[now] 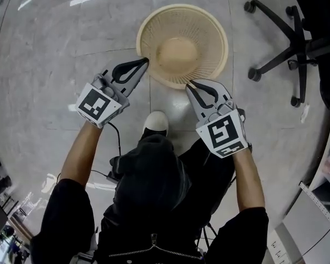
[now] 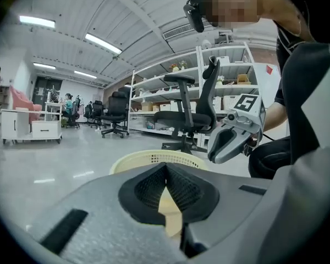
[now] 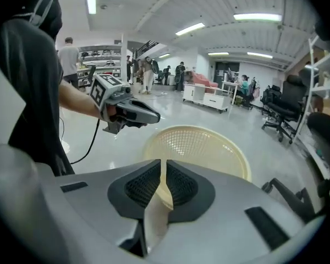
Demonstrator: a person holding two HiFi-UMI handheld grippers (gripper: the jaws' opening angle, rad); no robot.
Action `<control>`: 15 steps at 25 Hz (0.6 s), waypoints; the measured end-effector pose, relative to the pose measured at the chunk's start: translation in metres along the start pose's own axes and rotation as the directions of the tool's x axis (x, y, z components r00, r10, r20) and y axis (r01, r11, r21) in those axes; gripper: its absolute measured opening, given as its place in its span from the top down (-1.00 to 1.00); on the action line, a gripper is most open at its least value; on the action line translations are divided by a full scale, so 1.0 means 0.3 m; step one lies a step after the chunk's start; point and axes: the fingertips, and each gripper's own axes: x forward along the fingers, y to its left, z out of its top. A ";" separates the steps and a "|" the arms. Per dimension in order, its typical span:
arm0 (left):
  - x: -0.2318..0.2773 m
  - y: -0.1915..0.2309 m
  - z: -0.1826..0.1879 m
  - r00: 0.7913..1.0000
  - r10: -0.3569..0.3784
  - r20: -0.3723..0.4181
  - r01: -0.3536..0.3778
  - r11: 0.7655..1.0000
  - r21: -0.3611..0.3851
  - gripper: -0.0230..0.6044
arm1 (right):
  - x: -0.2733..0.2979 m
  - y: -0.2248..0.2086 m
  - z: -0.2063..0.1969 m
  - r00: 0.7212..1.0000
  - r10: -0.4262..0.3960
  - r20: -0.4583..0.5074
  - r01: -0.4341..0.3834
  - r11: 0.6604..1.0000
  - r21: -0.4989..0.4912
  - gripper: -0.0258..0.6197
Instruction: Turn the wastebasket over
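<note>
Left claw (image 1: 145,61): jaws together, empty. Right claw (image 1: 190,84): jaws all but together, empty. Both tips sit by the near rim of the basket (image 1: 181,48), which stands mouth-up on the floor (image 1: 71,37). We judge nothing done: gripping and flipping remain.

The round cream plastic wastebasket (image 1: 181,48) stands upright on the grey floor (image 1: 66,43), mouth up, its fine lattice walls flaring to a wide rim, its smooth solid bottom showing inside.
</note>
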 end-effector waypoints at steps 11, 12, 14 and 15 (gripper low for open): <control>-0.091 -0.065 -0.085 0.999 0.051 -0.010 -0.051 0.998 -0.026 0.91 | 0.133 0.099 -0.104 0.983 -0.033 -0.179 -0.040 0.919 -0.392 0.54; -0.103 -0.069 -0.093 0.998 0.058 -0.014 -0.058 0.998 -0.027 0.91 | 0.142 0.099 -0.114 0.980 -0.053 -0.191 -0.033 0.906 -0.422 0.54; -0.125 -0.071 -0.115 0.996 0.077 -0.034 -0.079 0.996 -0.050 0.91 | 0.155 0.095 -0.123 0.977 -0.086 -0.197 -0.015 0.887 -0.461 0.61; -0.133 -0.068 -0.124 0.996 0.085 -0.040 -0.087 0.994 -0.061 0.91 | 0.160 0.092 -0.121 0.976 -0.098 -0.197 -0.007 0.880 -0.474 0.65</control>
